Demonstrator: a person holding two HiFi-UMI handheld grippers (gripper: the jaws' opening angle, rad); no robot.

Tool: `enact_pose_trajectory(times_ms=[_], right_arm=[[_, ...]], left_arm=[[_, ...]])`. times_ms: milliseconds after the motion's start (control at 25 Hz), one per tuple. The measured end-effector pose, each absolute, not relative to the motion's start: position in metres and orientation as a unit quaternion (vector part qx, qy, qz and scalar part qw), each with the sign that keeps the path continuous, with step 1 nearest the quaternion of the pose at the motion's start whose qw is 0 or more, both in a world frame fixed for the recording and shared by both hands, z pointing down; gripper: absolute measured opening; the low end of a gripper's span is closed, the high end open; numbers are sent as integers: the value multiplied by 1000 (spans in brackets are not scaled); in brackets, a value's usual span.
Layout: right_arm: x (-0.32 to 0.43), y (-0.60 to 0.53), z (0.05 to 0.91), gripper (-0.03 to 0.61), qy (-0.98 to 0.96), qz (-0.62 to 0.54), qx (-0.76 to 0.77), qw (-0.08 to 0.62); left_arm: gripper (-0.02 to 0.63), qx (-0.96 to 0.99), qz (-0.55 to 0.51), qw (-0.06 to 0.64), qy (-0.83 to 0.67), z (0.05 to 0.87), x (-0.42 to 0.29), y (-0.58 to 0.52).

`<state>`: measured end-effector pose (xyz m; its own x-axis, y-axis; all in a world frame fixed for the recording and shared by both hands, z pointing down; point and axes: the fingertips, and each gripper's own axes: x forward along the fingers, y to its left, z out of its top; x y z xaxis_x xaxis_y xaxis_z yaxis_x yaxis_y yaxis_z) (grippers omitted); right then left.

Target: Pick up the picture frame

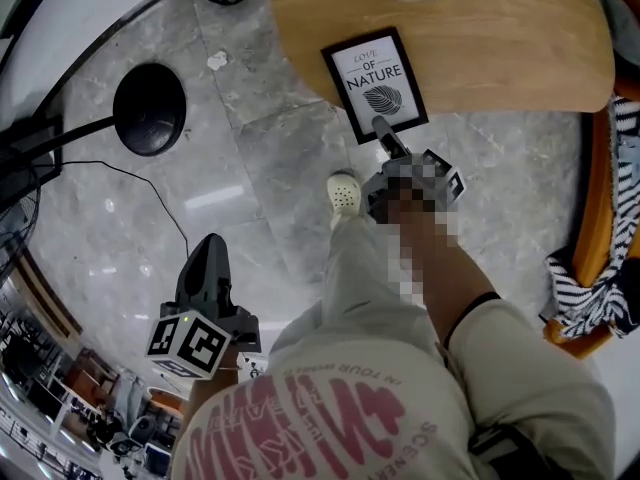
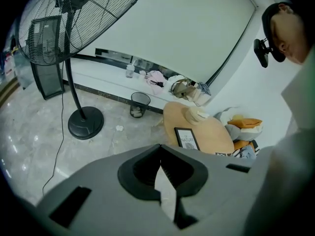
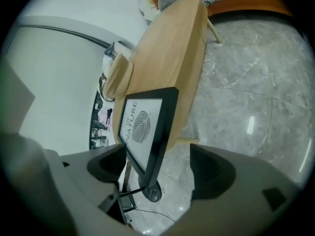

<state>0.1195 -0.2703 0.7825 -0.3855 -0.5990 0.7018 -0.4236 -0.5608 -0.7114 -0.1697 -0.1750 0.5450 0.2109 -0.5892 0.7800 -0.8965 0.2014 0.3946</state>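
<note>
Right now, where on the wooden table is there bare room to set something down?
The widest bare patch of the table lies right of the picture frame in the head view, out to the rim. A narrower strip lies left of it. It is crowded at the near rim, where the right gripper, jaws open, straddles the frame's edge.

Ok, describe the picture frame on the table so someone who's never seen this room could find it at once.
Find the round wooden table standing on the grey marble floor. Near its edge lies the picture frame, with the right gripper open around its corner. It alone is black-bordered, white inside, printed with NATURE and a leaf.
</note>
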Motion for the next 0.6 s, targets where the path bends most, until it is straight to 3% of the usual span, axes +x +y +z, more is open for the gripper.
enact_pose_trajectory(times_ms=[240,360,600], right_arm=[[97,-277,796,401,465,-719,-499,138],[92,-282,798,315,469,-715,-498,146],[87,-287,799,236,478,-714,-489,151]], left_arm=[[3,611,169,490,-598,552,-165,-170],[3,614,167,490,-596,552,-165,-167],[3,612,156,486,-605,548,-174,-160]])
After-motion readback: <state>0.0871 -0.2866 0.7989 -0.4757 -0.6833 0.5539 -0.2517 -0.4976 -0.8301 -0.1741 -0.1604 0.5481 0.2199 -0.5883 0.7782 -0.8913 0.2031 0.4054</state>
